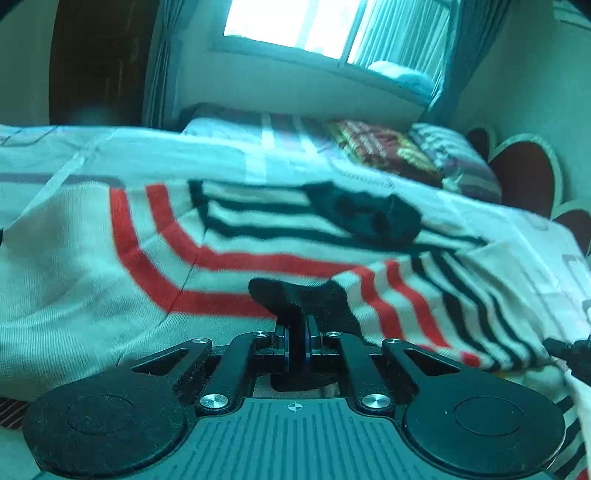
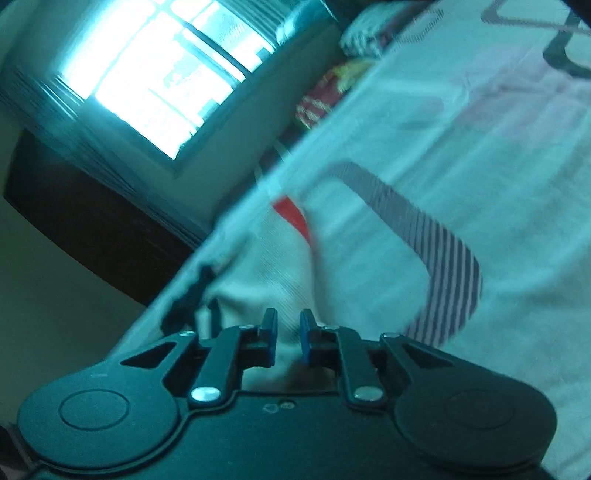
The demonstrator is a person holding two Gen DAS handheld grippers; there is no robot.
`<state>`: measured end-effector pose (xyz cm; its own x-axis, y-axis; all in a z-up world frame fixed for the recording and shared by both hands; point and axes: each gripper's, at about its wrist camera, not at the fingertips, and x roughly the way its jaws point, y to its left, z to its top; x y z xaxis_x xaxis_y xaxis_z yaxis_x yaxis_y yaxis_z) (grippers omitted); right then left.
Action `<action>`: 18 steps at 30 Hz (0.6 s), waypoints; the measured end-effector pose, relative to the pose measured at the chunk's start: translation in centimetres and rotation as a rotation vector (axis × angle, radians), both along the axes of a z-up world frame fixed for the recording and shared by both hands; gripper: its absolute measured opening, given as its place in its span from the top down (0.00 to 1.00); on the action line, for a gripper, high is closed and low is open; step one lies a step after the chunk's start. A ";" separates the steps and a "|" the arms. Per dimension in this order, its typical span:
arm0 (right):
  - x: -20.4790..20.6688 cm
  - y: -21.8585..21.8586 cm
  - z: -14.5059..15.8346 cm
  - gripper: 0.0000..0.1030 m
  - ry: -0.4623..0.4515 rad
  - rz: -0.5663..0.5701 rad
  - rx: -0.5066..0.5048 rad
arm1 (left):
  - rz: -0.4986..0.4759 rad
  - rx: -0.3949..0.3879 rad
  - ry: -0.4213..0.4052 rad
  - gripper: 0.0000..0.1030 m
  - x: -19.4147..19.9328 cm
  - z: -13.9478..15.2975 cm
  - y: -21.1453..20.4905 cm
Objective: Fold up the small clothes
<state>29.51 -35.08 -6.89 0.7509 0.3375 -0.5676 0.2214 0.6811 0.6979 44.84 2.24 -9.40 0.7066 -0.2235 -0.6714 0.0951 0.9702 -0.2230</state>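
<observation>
Pressed almost together, the fingers of the left gripper clamp a black edge of the striped garment, the dark cloth bunching up just ahead of the blue pads. That garment is a cream knit with two broad red bands curving across it and sets of thin black stripes on its far and right-hand parts; a black patch sits near its far edge. It lies spread over the bed, on a pale bedsheet printed with grey lines. At the right border of the left wrist view, a dark piece of the other tool pokes in just above the cloth.

Over on the right gripper, the fingers stand apart with a clear gap between the blue pads, and I see nothing held between them. Cream fabric with a red patch lies directly ahead of them, and a black strip of cloth sits just to their left. This view is tilted and blurred, so the bedsheet, with its grey striped pattern, runs diagonally across it.

Farther out, a red and yellow patterned pillow and a greyer one beside it rest at the head of the bed, near a dark red headboard with a pale rim. Beyond the bed a bright window glows between curtains, and a dark wooden door stands to the left.
</observation>
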 end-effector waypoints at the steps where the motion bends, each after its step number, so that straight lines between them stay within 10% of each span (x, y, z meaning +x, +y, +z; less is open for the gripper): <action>1: -0.4 -0.2 -0.1 1.00 -0.005 -0.008 0.017 | 0.003 -0.020 0.001 0.93 0.0 -0.1 0.3; 8: -0.5 0.1 3.0 0.56 -0.107 -0.057 -0.114 | -0.025 -0.014 0.021 0.93 0.9 0.0 0.3; 11: 1.6 0.1 2.0 0.56 -0.066 -0.030 -0.150 | -0.027 -0.027 0.023 0.93 0.9 -0.1 0.5; 13: 2.3 0.1 1.7 0.86 -0.065 0.023 -0.157 | -0.030 -0.034 0.019 0.93 0.9 0.0 0.6; 18: 1.9 0.2 3.2 0.99 -0.082 -0.040 -0.301 | -0.025 0.028 -0.031 0.93 0.5 0.4 0.1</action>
